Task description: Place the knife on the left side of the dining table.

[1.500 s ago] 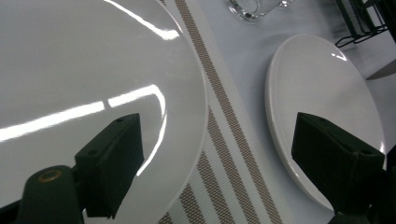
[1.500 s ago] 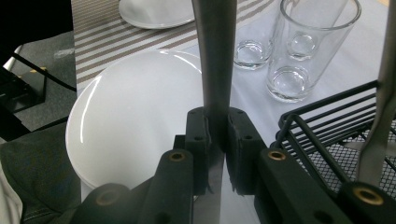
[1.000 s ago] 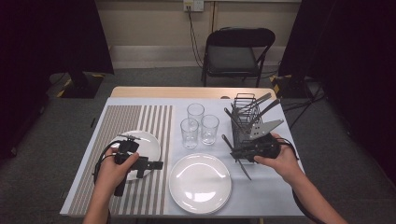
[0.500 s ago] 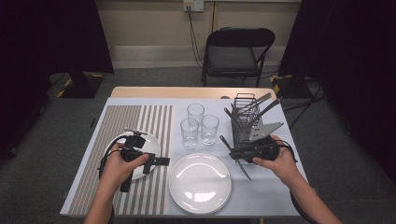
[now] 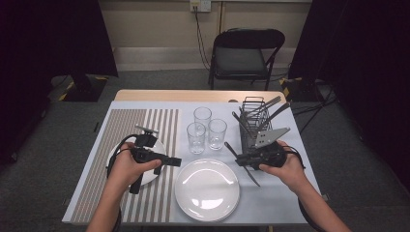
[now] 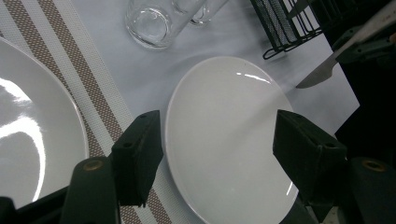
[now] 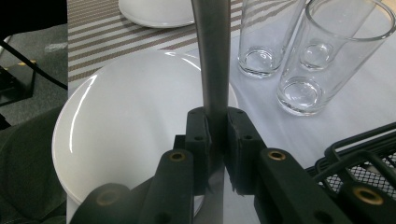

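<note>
My right gripper [image 5: 241, 160] [image 7: 217, 140] is shut on a metal knife [image 5: 252, 177] [image 7: 212, 51], held just above the table between the large white plate [image 5: 207, 189] [image 7: 126, 107] and the wire cutlery basket [image 5: 256, 124]. My left gripper [image 5: 175, 162] [image 6: 223, 156] hovers over the gap between a smaller white plate [image 5: 157, 175] [image 6: 28, 130] on the striped placemat and the large plate [image 6: 219, 102]. Its jaws have just been closing but still stand apart with nothing between them. The knife's blade tip [image 6: 317, 77] shows at the right of the left gripper view.
Three empty glasses [image 5: 203, 116] [image 5: 196, 137] [image 5: 217, 133] stand behind the large plate. The black basket [image 7: 364, 158] holds several utensils. A brown-striped placemat [image 5: 121, 130] covers the table's left side. A folding chair [image 5: 244, 53] stands beyond the far edge.
My left gripper has lifted off the small plate and shifted right toward the large plate, its jaws narrowing. The right gripper and knife have stayed put.
</note>
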